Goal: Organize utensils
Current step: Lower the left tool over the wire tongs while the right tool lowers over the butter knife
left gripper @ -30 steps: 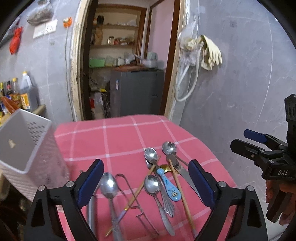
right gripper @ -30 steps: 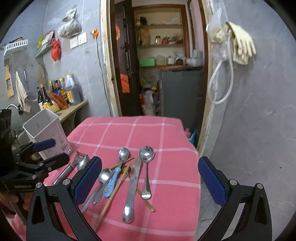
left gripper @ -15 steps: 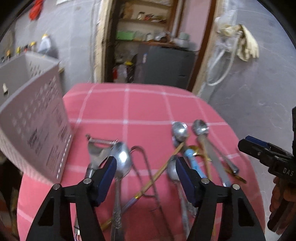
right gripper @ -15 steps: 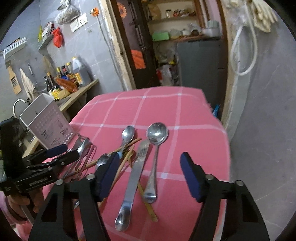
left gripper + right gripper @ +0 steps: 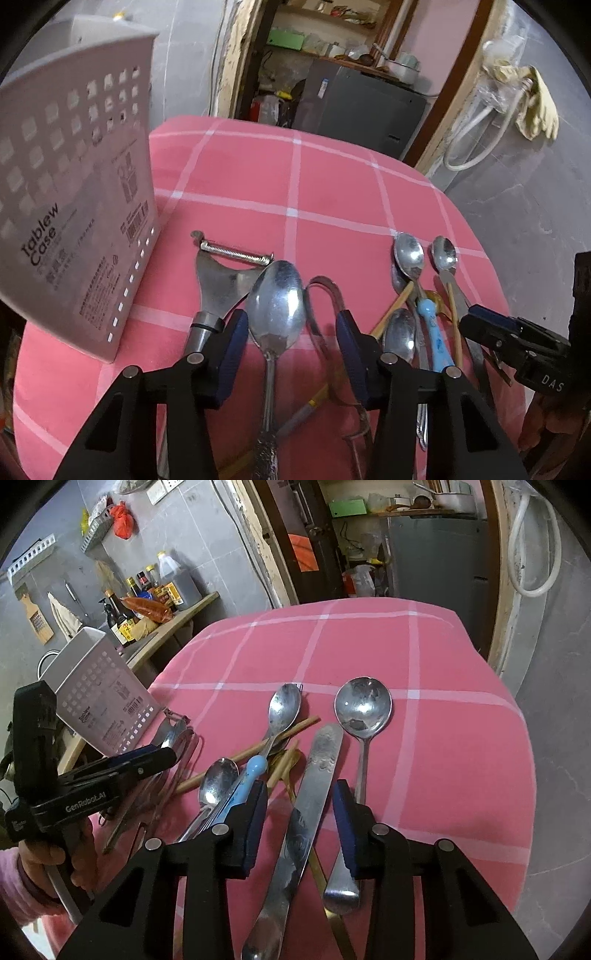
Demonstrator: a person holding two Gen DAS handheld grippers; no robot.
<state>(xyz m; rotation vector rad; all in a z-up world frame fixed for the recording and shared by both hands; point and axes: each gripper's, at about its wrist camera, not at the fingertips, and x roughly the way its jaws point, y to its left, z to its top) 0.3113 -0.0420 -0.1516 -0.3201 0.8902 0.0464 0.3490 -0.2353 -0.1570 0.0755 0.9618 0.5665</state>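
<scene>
Utensils lie in a heap on the pink checked tablecloth (image 5: 332, 177). My left gripper (image 5: 290, 345) is open low over a large steel spoon (image 5: 276, 299), its pads either side of the spoon's neck, not touching. A peeler (image 5: 218, 273) lies just left of the spoon. My right gripper (image 5: 299, 819) is open low over a flat steel knife (image 5: 314, 782), pads either side of the blade. A round spoon (image 5: 362, 707) lies right of the knife. A blue-handled spoon (image 5: 243, 779), chopsticks (image 5: 258, 746) and more spoons lie to its left.
A white perforated utensil holder (image 5: 70, 206) stands on the table's left side; it also shows in the right wrist view (image 5: 99, 694). Wire tongs (image 5: 328, 295) lie beside the large spoon. Bottles stand on a counter (image 5: 159, 594) behind. The table edge drops off on the right.
Both grippers have dropped down and forward to the utensils, and their jaws have narrowed from wide open. The left now straddles the large spoon, the right the knife.
</scene>
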